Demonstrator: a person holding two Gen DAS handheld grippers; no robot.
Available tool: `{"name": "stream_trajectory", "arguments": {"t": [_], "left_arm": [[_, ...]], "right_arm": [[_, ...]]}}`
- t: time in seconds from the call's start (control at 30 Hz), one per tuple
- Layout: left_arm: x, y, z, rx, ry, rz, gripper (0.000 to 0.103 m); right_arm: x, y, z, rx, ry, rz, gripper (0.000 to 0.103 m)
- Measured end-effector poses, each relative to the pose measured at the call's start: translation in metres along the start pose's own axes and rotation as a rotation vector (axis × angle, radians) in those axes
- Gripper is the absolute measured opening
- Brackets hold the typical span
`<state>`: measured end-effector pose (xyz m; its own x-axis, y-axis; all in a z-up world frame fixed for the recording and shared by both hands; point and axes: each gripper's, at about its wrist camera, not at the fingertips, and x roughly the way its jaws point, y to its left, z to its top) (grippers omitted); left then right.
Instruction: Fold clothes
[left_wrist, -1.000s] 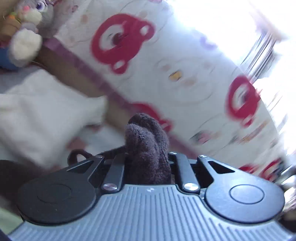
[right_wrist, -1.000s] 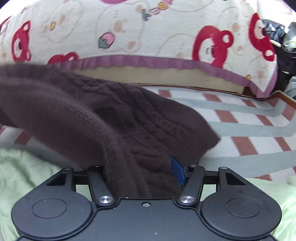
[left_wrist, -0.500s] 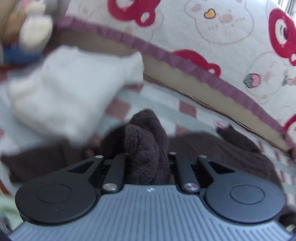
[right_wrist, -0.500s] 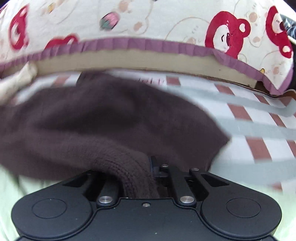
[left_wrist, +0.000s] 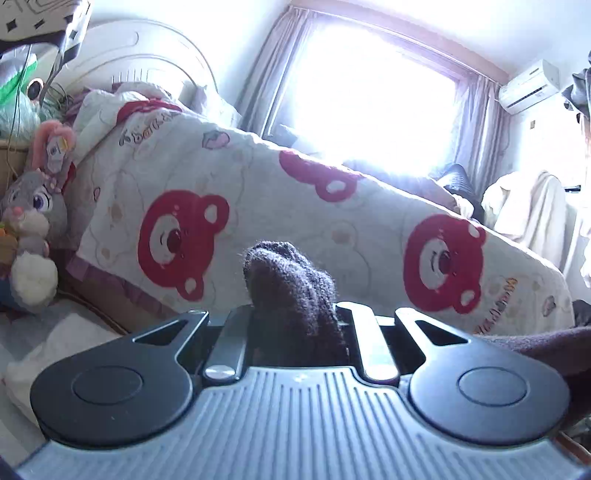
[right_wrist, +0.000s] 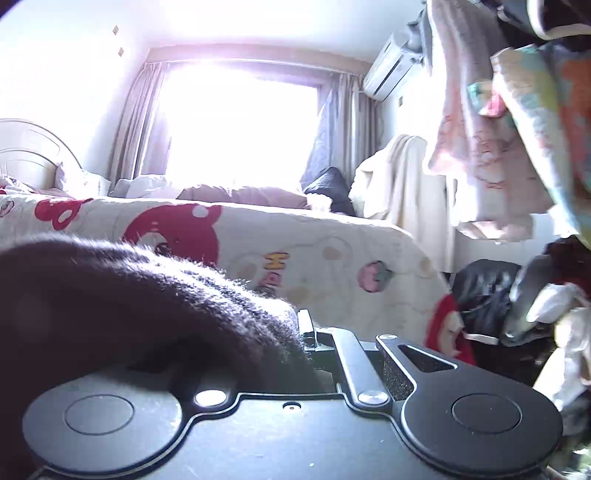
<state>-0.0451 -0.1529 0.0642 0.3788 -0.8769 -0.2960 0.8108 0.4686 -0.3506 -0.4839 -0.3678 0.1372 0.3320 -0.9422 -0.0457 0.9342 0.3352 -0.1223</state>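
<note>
A rolled quilt (left_wrist: 332, 221) printed with red bear faces fills the middle of both views and serves as the landmark. Behind it a bright window (left_wrist: 369, 99) with grey curtains washes out the far wall, and an air conditioner (left_wrist: 528, 86) hangs on the wall to the right of that window. At the quilt's left end sits a grey plush rabbit (left_wrist: 31, 221), with a pale headboard (left_wrist: 140, 59) above it. Below the quilt's left end lies a white cloth (left_wrist: 51, 354). Off the quilt's right end a cream garment (right_wrist: 399, 181) is draped, and a heap of dark and light clothes (right_wrist: 517, 299) is piled there; patterned fabric (right_wrist: 517, 129) hangs in the upper right of the right wrist view.

The left gripper (left_wrist: 295, 314) has its fingers drawn narrow around a bunched wad of the brown knitted sweater (left_wrist: 291, 288), which sticks up between them in front of the quilt; more brown knit shows at the right edge. In the right wrist view the sweater (right_wrist: 129, 314) drapes over the right gripper (right_wrist: 291, 332), hiding its left finger; the knit runs into the gap beside the visible right finger, so it looks pinched there.

Half a second ago both cameras looked down at the striped bed sheet with the sweater spread on it; now both are tilted up at the quilt and window, and the sweater hangs lifted from the fingers.
</note>
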Motion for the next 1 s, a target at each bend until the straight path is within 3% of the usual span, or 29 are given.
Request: {"name": "stream_trajectory", "arguments": {"t": [0.1, 0.23, 0.3, 0.37, 0.47, 0.57, 0.7, 0.77, 0.9, 0.97, 1.0], "left_arm": [[-0.027, -0.005, -0.023, 0.013, 0.003, -0.039, 0.014], [0.029, 0.022, -0.132, -0.076, 0.383, 0.016, 0.014], [0.044, 0.034, -0.163, -0.106, 0.449, 0.053, 0.014], [0.053, 0.041, -0.180, -0.106, 0.469, 0.095, 0.014], [0.059, 0.039, -0.161, -0.057, 0.385, 0.104, 0.014], [0.047, 0.036, -0.116, -0.043, 0.198, 0.131, 0.013], [0.018, 0.040, -0.079, -0.060, -0.022, 0.219, 0.013], [0.028, 0.049, -0.090, -0.071, 0.025, 0.270, 0.013], [0.052, 0.079, -0.122, -0.085, 0.179, 0.375, 0.013], [0.060, 0.097, -0.132, -0.115, 0.240, 0.417, 0.013], [0.058, 0.103, -0.133, -0.145, 0.243, 0.414, 0.013]], "right_arm": [[-0.006, -0.014, -0.083, -0.063, 0.187, -0.004, 0.007], [0.014, -0.016, -0.215, -0.184, 0.526, -0.029, 0.007], [0.014, -0.016, -0.248, -0.208, 0.602, -0.015, 0.007], [0.015, -0.009, -0.257, -0.249, 0.618, 0.001, 0.007], [0.021, 0.003, -0.241, -0.310, 0.572, 0.032, 0.007], [0.034, 0.006, -0.203, -0.286, 0.478, 0.060, 0.007], [0.031, 0.006, -0.188, -0.043, 0.439, 0.252, 0.016], [0.033, 0.026, -0.208, -0.099, 0.476, 0.275, 0.025], [0.046, 0.046, -0.250, -0.180, 0.690, 0.162, 0.028], [0.056, 0.040, -0.258, -0.125, 0.773, 0.111, 0.041], [0.060, 0.032, -0.260, -0.069, 0.798, 0.105, 0.041]]}}
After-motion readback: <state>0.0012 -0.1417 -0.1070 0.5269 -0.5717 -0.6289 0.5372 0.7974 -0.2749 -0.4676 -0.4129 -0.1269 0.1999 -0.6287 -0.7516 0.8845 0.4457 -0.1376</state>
